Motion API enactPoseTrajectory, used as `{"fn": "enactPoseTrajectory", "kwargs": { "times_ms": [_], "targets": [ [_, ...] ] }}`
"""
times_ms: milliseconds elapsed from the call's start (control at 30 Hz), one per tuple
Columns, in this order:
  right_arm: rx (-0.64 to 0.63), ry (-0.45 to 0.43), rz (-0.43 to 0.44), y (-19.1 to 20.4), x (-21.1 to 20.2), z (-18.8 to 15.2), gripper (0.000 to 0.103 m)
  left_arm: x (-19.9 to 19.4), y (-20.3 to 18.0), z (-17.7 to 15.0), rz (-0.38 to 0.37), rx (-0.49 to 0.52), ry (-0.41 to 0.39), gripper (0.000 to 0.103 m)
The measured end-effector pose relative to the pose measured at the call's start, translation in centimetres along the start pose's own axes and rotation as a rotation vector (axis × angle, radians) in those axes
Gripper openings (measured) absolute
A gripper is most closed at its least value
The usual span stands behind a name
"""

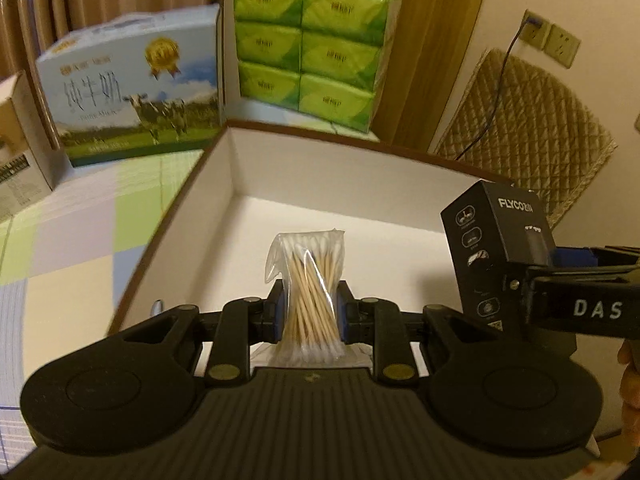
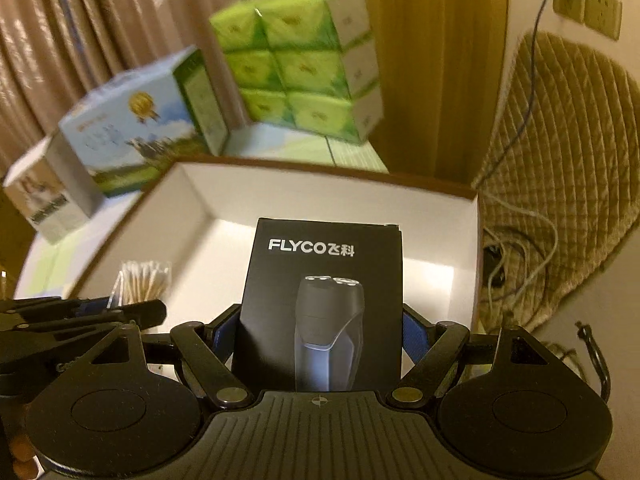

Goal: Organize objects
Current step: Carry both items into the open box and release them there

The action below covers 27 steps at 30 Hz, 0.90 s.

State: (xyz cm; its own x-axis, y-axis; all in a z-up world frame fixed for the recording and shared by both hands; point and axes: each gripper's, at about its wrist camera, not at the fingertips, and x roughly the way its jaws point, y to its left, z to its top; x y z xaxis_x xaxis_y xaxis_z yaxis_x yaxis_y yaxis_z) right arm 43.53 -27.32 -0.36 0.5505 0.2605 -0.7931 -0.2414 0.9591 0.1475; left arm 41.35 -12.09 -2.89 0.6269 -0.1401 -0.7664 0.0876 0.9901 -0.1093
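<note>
Two hand-held black grippers hang over a large, shallow open cardboard box with white inner walls and a brown rim (image 1: 280,168), which lies on a pastel checked tabletop (image 1: 80,240). In the left wrist view, the left gripper (image 1: 310,312) has its fingers drawn in narrow, the blue pads pinching a small clear plastic bag of wooden cotton swabs (image 1: 310,292) that stands upright at the centre, above the box floor. At 3 o'clock in that view, the right gripper (image 1: 532,276) holds a tall black cardboard shaver box printed FLYCO (image 1: 492,248) by its sides, fingers spread wide around it; part of a hand (image 1: 630,380) shows at the frame's right edge. Beyond the open box, at 10 o'clock, stands a blue milk carton case with a cow picture (image 1: 136,88), and at 12 o'clock a stacked pack of green tissue packets in clear wrap (image 1: 312,48). Both items look ready to be set down inside the open box, and the risks lie there. The bag is slippery and soft, so the swabs could slide out of the pinch or the bag could flop over on release. The shaver box is tall and narrow, so if it is let go tilted it could tip, perhaps onto the swabs. The two grippers are near each other, so lowering both at once could make them collide, or the shaver box could catch the far right wall (image 2: 476,216), which it hangs near in the right wrist view.
</note>
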Motion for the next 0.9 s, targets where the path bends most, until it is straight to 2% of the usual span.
{"fn": "enactPoseTrajectory", "kwargs": {
  "times_ms": [300,633,700,767,833,900],
  "targets": [
    [0.009,0.066,-0.064,-0.6,3.6,-0.4,0.077,3.7,-0.5,0.3,0.002,0.015,0.07,0.02],
    [-0.013,0.05,-0.019,-2.2,2.6,0.2,0.079,6.3,-2.1,0.6,-0.007,0.061,0.119,0.022],
    [-0.018,0.047,-0.006,-2.4,2.2,0.1,0.082,6.5,-2.4,0.6,-0.01,0.072,0.117,0.027],
    [-0.037,0.037,0.009,-2.6,1.7,0.0,0.086,6.6,-2.6,0.7,-0.003,0.08,0.113,0.044],
    [-0.055,0.031,0.024,-2.8,1.0,-0.3,0.088,6.5,-2.6,0.7,0.011,0.093,0.114,0.054],
    [-0.068,0.028,0.04,-3.0,0.4,-0.5,0.089,6.4,-2.5,0.7,0.024,0.098,0.117,0.06]
  ]
}}
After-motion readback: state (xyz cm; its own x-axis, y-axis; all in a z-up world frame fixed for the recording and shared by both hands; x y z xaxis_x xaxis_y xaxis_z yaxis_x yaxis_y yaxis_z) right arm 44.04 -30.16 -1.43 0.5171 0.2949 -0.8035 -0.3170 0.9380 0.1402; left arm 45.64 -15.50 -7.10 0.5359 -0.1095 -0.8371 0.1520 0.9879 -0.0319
